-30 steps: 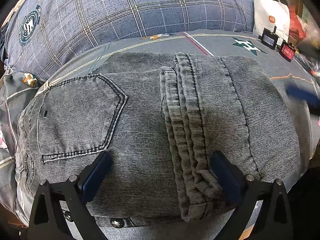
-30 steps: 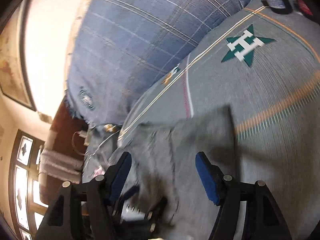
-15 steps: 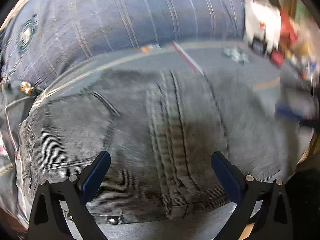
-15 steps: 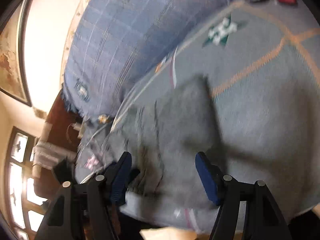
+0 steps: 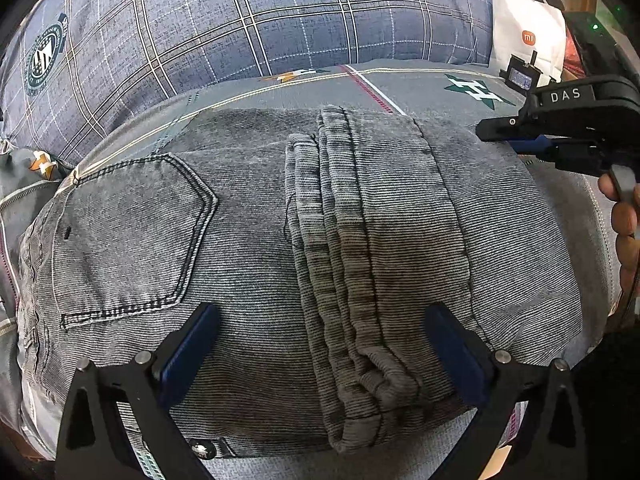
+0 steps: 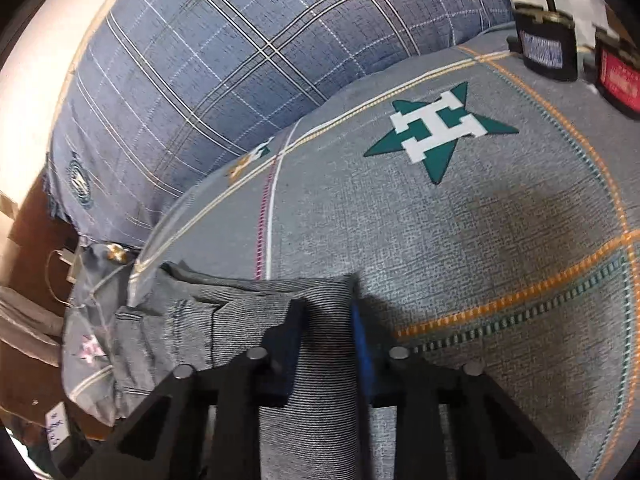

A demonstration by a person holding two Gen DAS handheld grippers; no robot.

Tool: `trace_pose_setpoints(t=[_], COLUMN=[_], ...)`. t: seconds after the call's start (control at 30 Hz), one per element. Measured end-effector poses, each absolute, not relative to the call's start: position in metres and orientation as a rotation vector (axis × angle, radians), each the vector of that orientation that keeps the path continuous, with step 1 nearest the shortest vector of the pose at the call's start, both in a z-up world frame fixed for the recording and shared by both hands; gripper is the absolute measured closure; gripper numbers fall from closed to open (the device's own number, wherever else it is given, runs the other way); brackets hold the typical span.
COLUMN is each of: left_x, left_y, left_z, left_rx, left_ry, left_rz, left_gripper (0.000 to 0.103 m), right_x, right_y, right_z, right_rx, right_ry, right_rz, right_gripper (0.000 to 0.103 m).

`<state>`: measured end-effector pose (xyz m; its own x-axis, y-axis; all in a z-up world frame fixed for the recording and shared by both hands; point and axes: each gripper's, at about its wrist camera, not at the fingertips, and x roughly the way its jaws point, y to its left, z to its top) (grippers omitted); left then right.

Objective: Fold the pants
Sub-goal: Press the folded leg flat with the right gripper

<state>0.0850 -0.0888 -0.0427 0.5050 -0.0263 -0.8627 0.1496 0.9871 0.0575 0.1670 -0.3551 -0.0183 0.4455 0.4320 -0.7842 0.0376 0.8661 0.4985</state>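
Grey denim pants (image 5: 256,264) lie folded on the bed, back pocket at the left, bunched leg hems running down the middle. My left gripper (image 5: 320,344) hovers open over the near edge of the pants, fingers wide apart, holding nothing. My right gripper (image 6: 326,332) is shut on the right edge of the pants (image 6: 320,360), pinching the folded denim between its blue pads. It also shows in the left wrist view (image 5: 560,136) at the pants' far right edge, held by a hand.
The pants rest on a grey bedsheet (image 6: 460,240) with a green star logo. A blue plaid pillow (image 5: 248,24) lies behind. A white paper bag (image 5: 528,44) and small dark boxes (image 6: 544,48) stand at the back right.
My right gripper swung down to the right edge of the pants and closed on it. My left gripper stayed open over the near edge.
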Motion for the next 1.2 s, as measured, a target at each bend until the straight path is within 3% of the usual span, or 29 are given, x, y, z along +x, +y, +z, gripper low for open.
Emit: trace_pose_setpoints(t=[0.2, 0.23, 0.27, 0.33, 0.53, 0.63, 0.7, 0.77, 1.03, 1.2], left_x=[0.082, 0.082, 0.082, 0.081, 0.081, 0.081, 0.081, 0.082, 0.081, 0.081], left_y=[-0.090, -0.090, -0.090, -0.089, -0.087, -0.087, -0.086, -0.086, -0.086, -0.086], left_z=[-0.042, -0.042, -0.042, -0.042, -0.042, -0.042, -0.042, -0.042, -0.042, -0.042], left_rx=[0.129, 0.128, 0.125, 0.123, 0.114, 0.114, 0.113, 0.113, 0.115, 0.112], left_ry=[1.027, 1.027, 1.026, 1.024, 1.023, 1.025, 1.025, 1.028, 1.026, 1.025], left_rz=[-0.101, -0.102, -0.103, -0.107, -0.117, -0.119, -0.123, -0.122, -0.123, -0.121], left_gripper=[0.000, 0.000, 0.000, 0.000, 0.000, 0.000, 0.000, 0.000, 0.000, 0.000], right_x=[0.159, 0.156, 0.146, 0.127, 0.067, 0.052, 0.048, 0.045, 0.036, 0.034], right_y=[-0.333, -0.333, -0.333, -0.337, -0.331, -0.320, -0.319, -0.314, -0.325, -0.329], right_z=[-0.003, 0.001, 0.007, 0.014, 0.014, -0.010, -0.017, -0.010, -0.010, 0.033], right_rx=[0.341, 0.317, 0.280, 0.277, 0.299, 0.209, 0.200, 0.168, 0.167, 0.201], right_ry=[1.074, 1.076, 1.077, 1.061, 1.094, 1.174, 1.165, 1.153, 1.161, 1.046], right_rz=[0.220, 0.213, 0.188, 0.171, 0.224, 0.184, 0.171, 0.170, 0.146, 0.161], right_gripper=[0.077, 0.070, 0.051, 0.037, 0.040, 0.063, 0.064, 0.072, 0.065, 0.065])
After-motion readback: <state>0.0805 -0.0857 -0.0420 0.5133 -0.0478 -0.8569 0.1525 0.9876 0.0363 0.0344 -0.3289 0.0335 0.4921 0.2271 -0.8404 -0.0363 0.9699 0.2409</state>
